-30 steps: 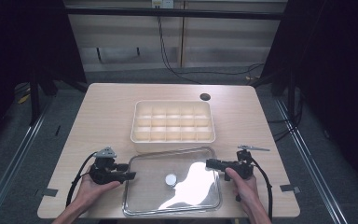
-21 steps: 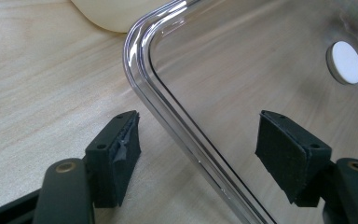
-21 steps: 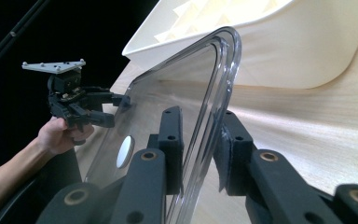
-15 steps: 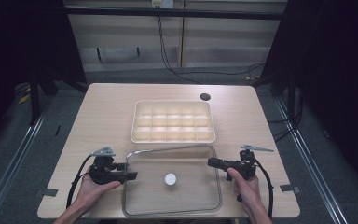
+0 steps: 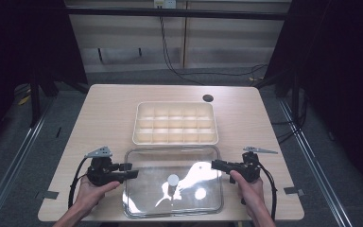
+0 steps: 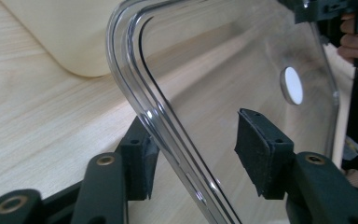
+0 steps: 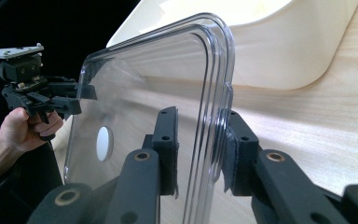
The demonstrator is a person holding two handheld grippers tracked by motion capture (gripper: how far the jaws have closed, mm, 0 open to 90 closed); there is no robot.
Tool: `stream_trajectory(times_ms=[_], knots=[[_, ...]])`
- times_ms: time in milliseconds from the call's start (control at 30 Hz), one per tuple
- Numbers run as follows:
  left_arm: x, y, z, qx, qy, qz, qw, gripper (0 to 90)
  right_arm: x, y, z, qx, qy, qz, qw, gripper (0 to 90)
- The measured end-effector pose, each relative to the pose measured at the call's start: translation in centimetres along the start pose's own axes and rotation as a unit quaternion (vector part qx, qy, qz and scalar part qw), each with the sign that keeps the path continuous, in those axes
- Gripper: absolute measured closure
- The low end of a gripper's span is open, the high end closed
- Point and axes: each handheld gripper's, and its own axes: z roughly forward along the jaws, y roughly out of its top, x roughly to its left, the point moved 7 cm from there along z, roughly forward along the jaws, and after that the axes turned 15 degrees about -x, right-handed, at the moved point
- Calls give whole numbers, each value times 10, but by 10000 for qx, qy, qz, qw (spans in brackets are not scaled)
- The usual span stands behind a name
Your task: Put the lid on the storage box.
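A clear plastic lid (image 5: 172, 182) with a white round sticker (image 5: 173, 179) lies at the table's near edge, in front of a cream compartment tray (image 5: 175, 123). My left gripper (image 5: 128, 173) sits at the lid's left edge. In the left gripper view the lid's rim (image 6: 135, 88) runs between the jaws of this gripper (image 6: 196, 140); they have just been closing, and the right pad (image 6: 261, 154) still stands off it. My right gripper (image 5: 216, 164) is shut on the lid's right rim (image 7: 214, 107), a pad on each side of it (image 7: 198, 135).
The wooden table (image 5: 108, 118) has a dark round hole (image 5: 208, 98) at the back right. Its near corners carry grey tape marks (image 5: 49, 194). Dark floor and metal rails surround the table. The tray's cream wall (image 7: 279, 56) lies close behind the lid.
The bright reflections on the lid have shifted, so it has tilted slightly. Both hands stay almost in place at its two edges.
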Motion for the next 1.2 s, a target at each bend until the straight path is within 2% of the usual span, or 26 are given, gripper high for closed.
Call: stream_trajectory(times_ms=[167, 400, 467, 567, 633, 767, 1000, 1200], knots=[[-4, 4, -2, -43, -89, -5, 10000, 537, 3, 3, 0, -39, -85, -167, 9998, 685], [-7, 6, -3, -42, -39, 30, 10000, 524, 7, 7, 0, -68, -71, -307, 9995, 684], [-9, 7, -2, -35, -146, -53, 9999, 530, 8, 8, 1, -75, -65, -325, 9994, 682], [-10, 8, -3, -62, -193, -88, 9998, 548, 9, 8, 1, -93, -81, -325, 9994, 679], [-12, 9, -4, -70, -302, -104, 9995, 571, 9, 9, 1, -114, -98, -336, 9993, 678], [-13, 11, -6, -84, -251, -51, 9996, 578, 12, 11, 1, -142, -91, -377, 9991, 676], [-15, 14, -10, -118, -297, 21, 9995, 602, 14, 12, 1, -180, -81, -382, 9991, 676], [-18, 22, -16, -275, -337, 59, 9990, 641, 19, 16, 0, -294, -34, -419, 9987, 681]])
